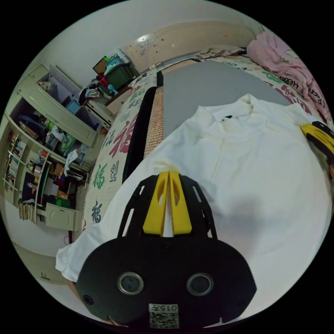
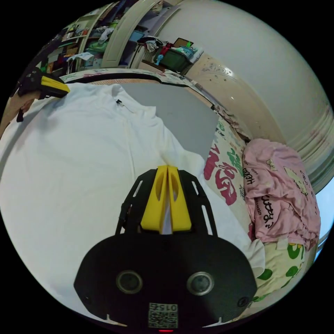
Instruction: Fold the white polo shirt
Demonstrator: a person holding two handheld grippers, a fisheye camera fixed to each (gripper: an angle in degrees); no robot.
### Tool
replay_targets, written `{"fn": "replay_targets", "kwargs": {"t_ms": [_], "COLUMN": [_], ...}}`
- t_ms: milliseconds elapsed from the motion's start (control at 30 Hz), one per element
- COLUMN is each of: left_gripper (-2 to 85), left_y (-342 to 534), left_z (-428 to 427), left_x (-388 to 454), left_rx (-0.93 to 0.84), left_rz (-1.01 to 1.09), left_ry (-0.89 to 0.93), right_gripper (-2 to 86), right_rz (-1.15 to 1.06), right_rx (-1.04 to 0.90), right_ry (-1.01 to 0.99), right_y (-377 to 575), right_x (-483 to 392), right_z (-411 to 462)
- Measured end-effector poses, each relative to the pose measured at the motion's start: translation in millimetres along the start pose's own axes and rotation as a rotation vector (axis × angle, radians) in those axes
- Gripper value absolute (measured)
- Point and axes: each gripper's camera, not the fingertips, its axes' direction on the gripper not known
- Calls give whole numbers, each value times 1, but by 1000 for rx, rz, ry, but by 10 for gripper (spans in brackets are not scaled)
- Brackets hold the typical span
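Observation:
The white polo shirt (image 1: 250, 167) lies spread on the grey mat (image 1: 205, 83), collar toward the headboard. In the left gripper view, my left gripper (image 1: 169, 173) is shut on the shirt's edge by one shoulder, white cloth pinched between its yellow jaws. The right gripper (image 1: 318, 135) shows at that view's right edge, on the opposite shoulder. In the right gripper view, my right gripper (image 2: 167, 168) is shut on the shirt (image 2: 80, 156) at the shoulder seam. The left gripper (image 2: 52, 86) appears at the upper left there, held by a hand.
A patterned bedspread (image 1: 116, 139) borders the mat. Pink clothing (image 2: 281, 188) is heaped beside the shirt. The cream headboard (image 1: 188, 38) stands behind. Cluttered shelves (image 1: 41, 146) and a green crate (image 1: 120, 74) line the wall beyond the bed.

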Motion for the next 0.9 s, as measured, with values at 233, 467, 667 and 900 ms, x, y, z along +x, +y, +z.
{"fn": "replay_targets", "kwargs": {"t_ms": [233,467,667,900], "left_gripper": [-5,-4,-4,-2], "left_y": [-14,9,25,163], "left_z": [-15,-53,-74,-192], "left_x": [-30,-66,-97,-105], "left_rx": [-3,71,105,512], "left_rz": [-41,-49,-48,-40], "left_ry": [-8,35,34,382], "right_gripper": [-7,-10,-10,-10], "right_rz": [36,144,92,109], "right_rx": [3,112,-30,-17], "right_ry": [-22,-2,27,20], "right_y": [-2,14,23,52], "right_x": [19,52,61,86], "right_z": [-4,-29,-4,1]}}
